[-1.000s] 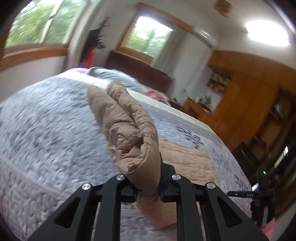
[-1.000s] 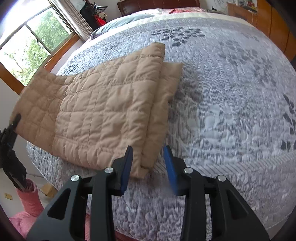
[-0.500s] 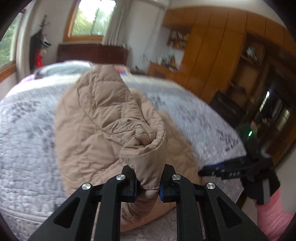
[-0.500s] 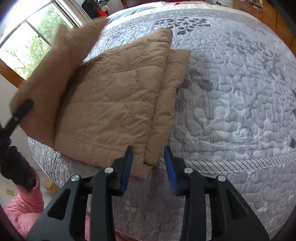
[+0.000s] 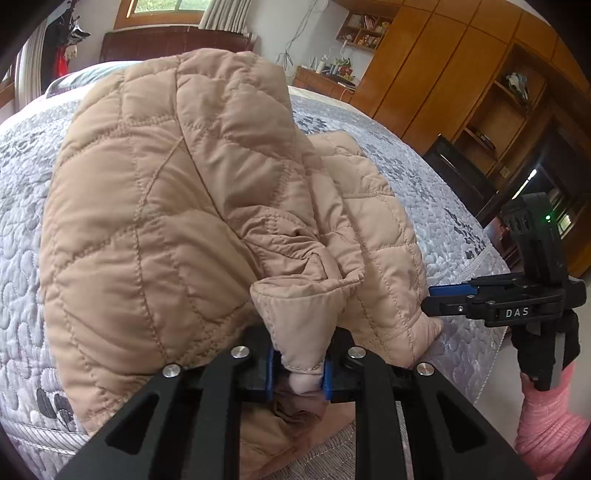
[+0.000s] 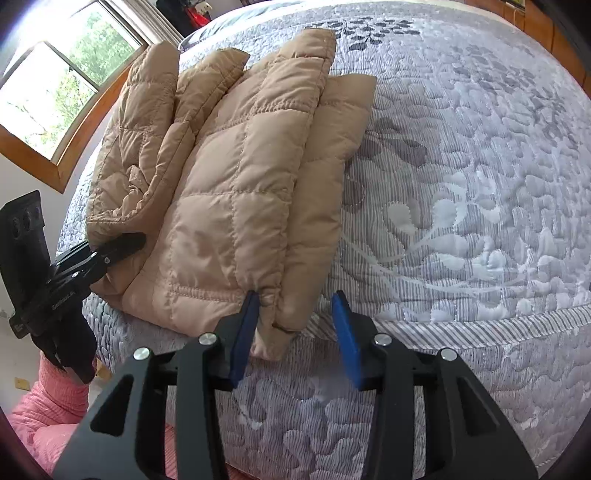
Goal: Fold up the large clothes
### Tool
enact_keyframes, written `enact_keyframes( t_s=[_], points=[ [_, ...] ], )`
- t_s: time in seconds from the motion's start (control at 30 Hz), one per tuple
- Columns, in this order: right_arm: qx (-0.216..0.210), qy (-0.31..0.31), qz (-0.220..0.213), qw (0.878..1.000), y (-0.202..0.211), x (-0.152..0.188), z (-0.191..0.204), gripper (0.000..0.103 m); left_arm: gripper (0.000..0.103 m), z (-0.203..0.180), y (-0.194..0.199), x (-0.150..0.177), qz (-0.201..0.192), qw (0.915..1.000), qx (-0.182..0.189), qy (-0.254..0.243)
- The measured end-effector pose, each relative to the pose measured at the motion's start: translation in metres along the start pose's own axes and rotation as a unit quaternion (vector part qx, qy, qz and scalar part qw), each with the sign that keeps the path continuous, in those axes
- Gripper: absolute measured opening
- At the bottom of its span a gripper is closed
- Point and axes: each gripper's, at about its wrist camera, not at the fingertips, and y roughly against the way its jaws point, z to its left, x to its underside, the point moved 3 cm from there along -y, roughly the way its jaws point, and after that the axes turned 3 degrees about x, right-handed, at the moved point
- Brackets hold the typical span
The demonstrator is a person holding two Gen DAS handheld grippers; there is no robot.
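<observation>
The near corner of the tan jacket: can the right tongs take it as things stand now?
Probably yes. The right tongs are opening, with the tan jacket corner already between the pads at the bed edge; nothing blocks them.

Jacket [image 5: 155, 206] hides most of bed [image 5: 22, 229] in left view. Shelf items [image 5: 365, 31] too small to tell. Sleeve [image 6: 40, 410] cut by frame edge.
</observation>
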Motion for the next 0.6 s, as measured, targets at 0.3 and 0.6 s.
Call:
enact_keyframes(
  t_s=[0.3,0.6],
  points=[
    [0.050,0.018,-0.037,0.998,0.030,-0.017,0.020,0.041,0.031,-0.006,0.035,-0.004,-0.005,0.9998,0.012,0.013],
    [0.014,0.050,-0.057,0.997,0.056,-0.062,0.067,0.060,0.042,0.005,0.118,-0.014,-0.043,0.9943,0.080,0.057]
  ],
)
